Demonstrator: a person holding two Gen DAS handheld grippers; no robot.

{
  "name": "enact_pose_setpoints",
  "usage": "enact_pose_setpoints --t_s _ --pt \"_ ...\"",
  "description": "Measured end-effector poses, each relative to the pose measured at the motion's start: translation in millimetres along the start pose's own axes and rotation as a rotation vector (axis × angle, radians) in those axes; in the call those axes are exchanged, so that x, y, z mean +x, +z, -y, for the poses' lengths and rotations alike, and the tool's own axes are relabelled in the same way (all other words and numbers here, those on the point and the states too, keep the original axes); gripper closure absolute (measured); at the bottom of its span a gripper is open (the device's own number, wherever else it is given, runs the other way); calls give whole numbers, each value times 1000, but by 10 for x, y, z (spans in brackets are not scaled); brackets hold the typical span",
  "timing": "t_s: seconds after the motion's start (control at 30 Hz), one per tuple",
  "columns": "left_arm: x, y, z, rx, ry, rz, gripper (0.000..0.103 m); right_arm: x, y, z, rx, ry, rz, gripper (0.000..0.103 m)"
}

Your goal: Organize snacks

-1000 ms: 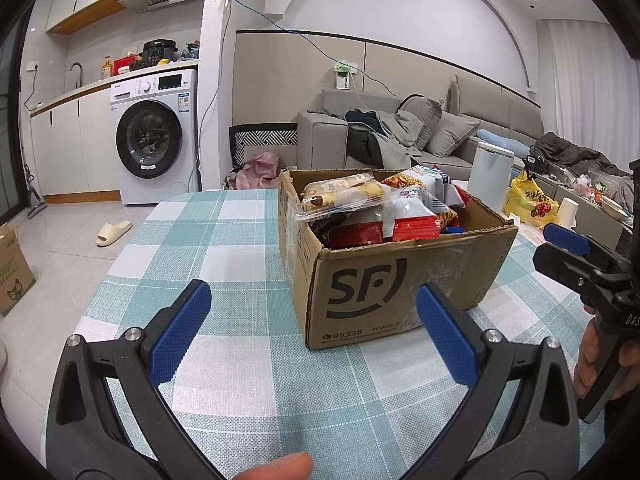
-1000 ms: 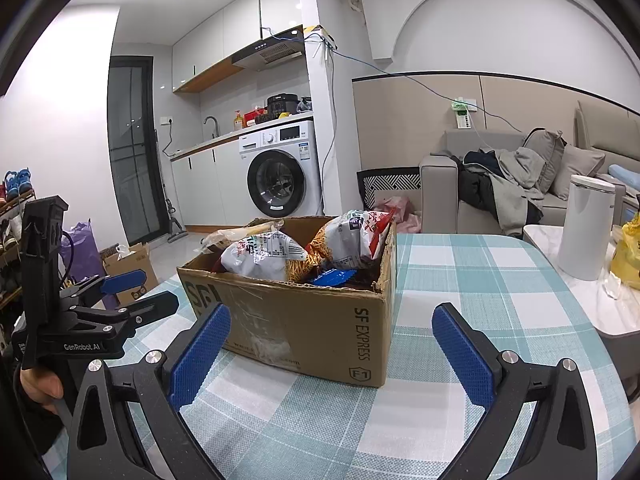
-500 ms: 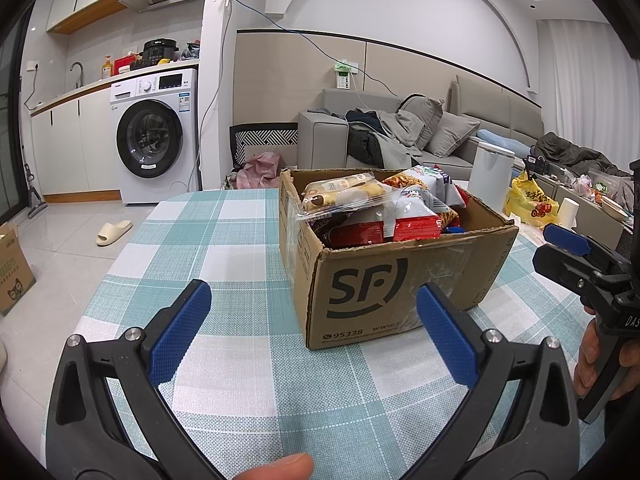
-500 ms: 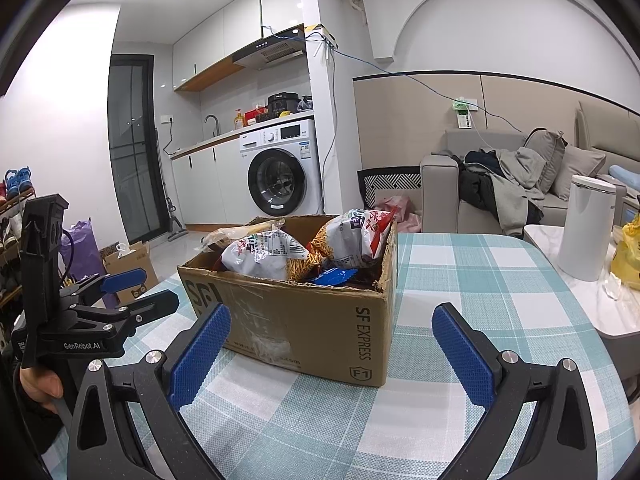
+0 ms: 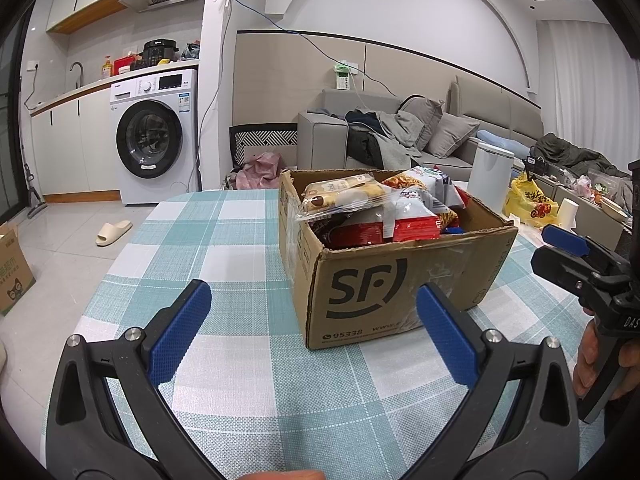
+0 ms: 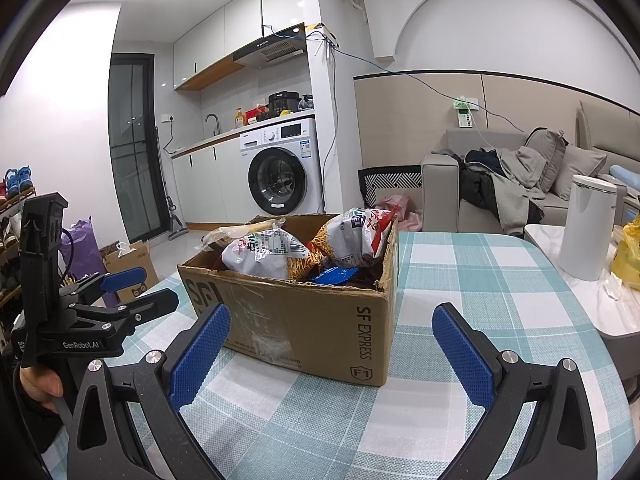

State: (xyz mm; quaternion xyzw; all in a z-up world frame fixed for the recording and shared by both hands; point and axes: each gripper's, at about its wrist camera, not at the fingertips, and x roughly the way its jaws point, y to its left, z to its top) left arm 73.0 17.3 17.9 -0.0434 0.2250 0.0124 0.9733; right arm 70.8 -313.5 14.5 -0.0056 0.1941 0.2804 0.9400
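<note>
An open cardboard SF box (image 5: pixel 384 280) full of snack packets stands on the checked tablecloth (image 5: pixel 224 232); it also shows in the right wrist view (image 6: pixel 320 320). On top lie a clear pack of rolls (image 5: pixel 344 196), a red packet (image 5: pixel 408 224) and white and orange bags (image 6: pixel 264 252). My left gripper (image 5: pixel 312 316) is open and empty, just in front of the box. My right gripper (image 6: pixel 332 336) is open and empty, facing the box's corner. Each gripper shows in the other's view: the right at the far right (image 5: pixel 568 256), the left at the far left (image 6: pixel 132 292).
A white cylindrical bin (image 6: pixel 588 224) and a yellow bag (image 5: pixel 528 204) stand on a side table to the right. A washing machine (image 5: pixel 156 136), a sofa (image 5: pixel 400 136) and floor boxes (image 6: pixel 128 260) lie beyond the table's edges.
</note>
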Motion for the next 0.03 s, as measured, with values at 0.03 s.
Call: enact_pose_setpoints --t_s 0.03 --pt "0 -5 -3 -2 2 0 1 0 -2 1 0 0 0 0"
